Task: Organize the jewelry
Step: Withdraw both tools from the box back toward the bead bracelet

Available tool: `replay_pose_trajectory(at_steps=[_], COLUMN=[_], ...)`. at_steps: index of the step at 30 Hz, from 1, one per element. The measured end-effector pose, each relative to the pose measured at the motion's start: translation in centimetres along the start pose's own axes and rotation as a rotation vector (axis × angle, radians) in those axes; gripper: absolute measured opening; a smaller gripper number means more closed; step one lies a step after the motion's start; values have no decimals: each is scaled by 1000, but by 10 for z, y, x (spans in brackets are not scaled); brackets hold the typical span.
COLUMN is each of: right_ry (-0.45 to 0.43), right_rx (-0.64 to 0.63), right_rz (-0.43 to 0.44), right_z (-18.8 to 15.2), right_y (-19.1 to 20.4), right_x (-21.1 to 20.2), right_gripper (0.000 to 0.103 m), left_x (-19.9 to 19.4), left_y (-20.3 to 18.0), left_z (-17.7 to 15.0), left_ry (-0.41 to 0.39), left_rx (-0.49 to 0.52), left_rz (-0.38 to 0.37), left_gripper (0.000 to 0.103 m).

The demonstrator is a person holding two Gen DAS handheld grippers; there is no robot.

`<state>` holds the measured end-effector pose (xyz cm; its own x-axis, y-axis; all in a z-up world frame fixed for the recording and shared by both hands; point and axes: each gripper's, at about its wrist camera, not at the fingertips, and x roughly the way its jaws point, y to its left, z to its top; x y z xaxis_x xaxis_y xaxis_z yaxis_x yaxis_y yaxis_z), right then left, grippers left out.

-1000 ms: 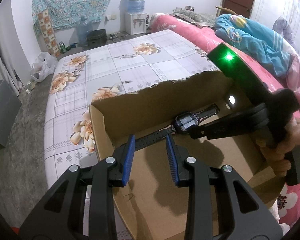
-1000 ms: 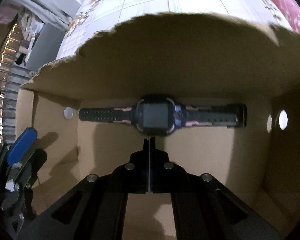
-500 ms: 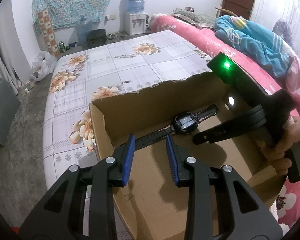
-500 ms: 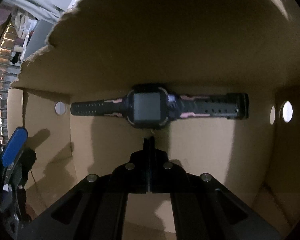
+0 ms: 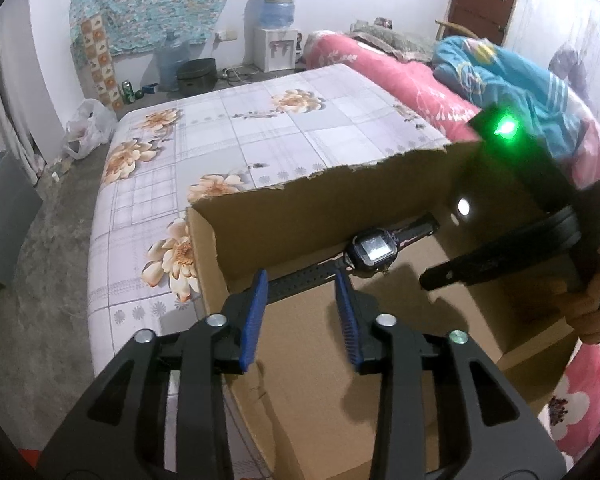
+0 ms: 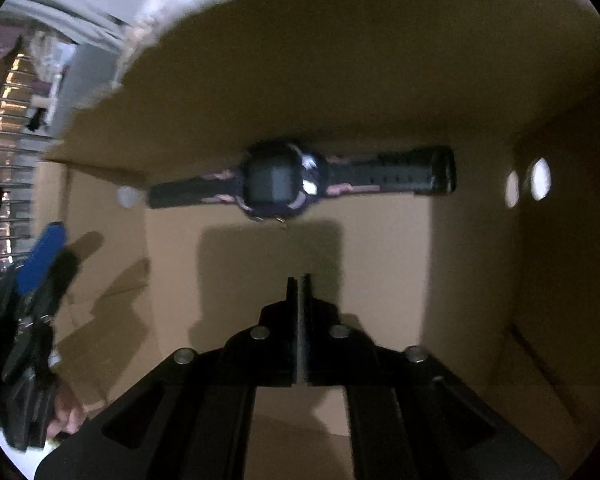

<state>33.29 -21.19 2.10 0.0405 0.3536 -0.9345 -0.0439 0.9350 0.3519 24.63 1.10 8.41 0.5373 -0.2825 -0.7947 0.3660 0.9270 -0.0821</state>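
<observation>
A dark smartwatch lies flat with its strap stretched out on the floor of an open cardboard box, against the far wall. My left gripper, with blue pads, hovers over the box's near left corner; its jaws are opening with nothing between them. Its blue pad also shows at the left edge of the right wrist view. My right gripper points down into the box, short of the watch. Its jaws are opening to a narrow slit and hold nothing.
The box rests on a bed with a floral sheet. A pink blanket and a blue blanket lie to the right. A hand grips the right gripper's handle. Bare floor lies left of the bed.
The right gripper drew back and up from the watch, and its shut fingers parted to a thin slit. The left jaws widened a little. The watch stayed put.
</observation>
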Motion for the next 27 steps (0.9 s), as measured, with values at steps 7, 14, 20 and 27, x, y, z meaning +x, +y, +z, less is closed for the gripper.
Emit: replay_pose_trajectory(at_steps=[7,14,20,27], right_ry=[-276,-578,-766,-763], right_rx=[-99,-165,-176,-220], right_rz=[81,86,55,63], right_z=[-44,-137,-224,-287], right_y=[-29,-43,-69,-69], right_x=[-97,-154,-164,-132], right_gripper=[42,46,53,54], left_x=[-42,-92,-122,-122], left_y=[12,21,19,11], left_z=[-17,-58,-106,-159], left_ry=[-84,-178,-203,-115], left_rx=[-58,-127,-155,-185], left_rz=[-34,-28,30,85], left_gripper=[56,69,78,83])
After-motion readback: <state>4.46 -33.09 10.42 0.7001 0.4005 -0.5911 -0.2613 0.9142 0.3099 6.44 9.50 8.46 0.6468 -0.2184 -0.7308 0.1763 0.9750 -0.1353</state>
